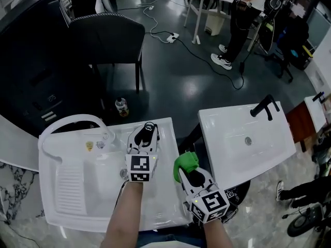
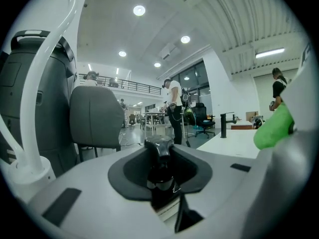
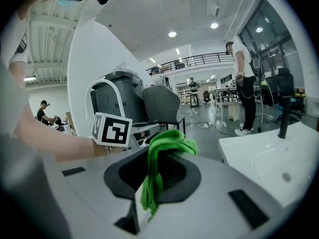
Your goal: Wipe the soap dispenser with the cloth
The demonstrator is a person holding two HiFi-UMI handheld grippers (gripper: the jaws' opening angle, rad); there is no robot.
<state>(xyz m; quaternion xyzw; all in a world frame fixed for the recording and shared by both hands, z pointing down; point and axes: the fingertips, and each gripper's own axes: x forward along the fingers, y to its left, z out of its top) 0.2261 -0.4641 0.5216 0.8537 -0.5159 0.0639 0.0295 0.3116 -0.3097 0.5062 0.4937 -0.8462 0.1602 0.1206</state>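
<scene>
Soap dispenser (image 2: 160, 176) label illegible, green cloth (image 3: 164, 143) pinched

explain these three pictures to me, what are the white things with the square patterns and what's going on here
There is no robot here. A person holds a hand tool with two fingers in each hand, and the patterned cubes are part of those tools.

The head view comes from a camera on the person's head, looking steeply down. The left and right gripper views come from cameras riding on each tool, looking along its fingers.

Below the hands is a white sink with a curved white tap. A second sink with a black tap stands to the right.

The left gripper has its fingers closed around a dark soap dispenser. The right gripper pinches a green cloth, which hangs beside the dispenser and does not touch it.
</scene>
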